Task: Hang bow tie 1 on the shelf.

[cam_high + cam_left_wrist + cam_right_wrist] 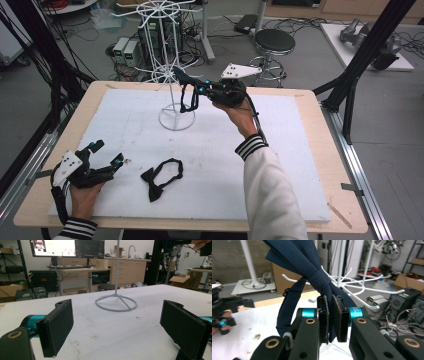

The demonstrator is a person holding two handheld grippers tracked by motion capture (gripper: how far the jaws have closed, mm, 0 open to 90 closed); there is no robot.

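Right tool (186, 85) raised above the far middle of the counter (310, 165), just beside the white wire rack (170, 60); jaws pressed together on a dark navy bow tie (309, 270). Fabric seen as two pleated wings gathered under a tight central knot, the knot lying right above the jaw tips in the right gripper view. Neck strap (287, 307) hung down in a loop on one side of the tool, also visible dangling next to the rack's pole in the high view. Rack formed of a thin upright pole on a ring base (116, 303), with curved prongs (372, 286) spreading out at the top and lower down.

Second bow tie (161, 178), black, laid flat on the white foam sheet (280, 150) near the front of the counter, strap curled in a loop behind its wings, well apart from the rack.

Left tool (107, 155) rested low at the front left corner of the counter, jaws spread wide with nothing between them, black padded faces (58, 327) turned toward each other, the black bow tie just to its right.
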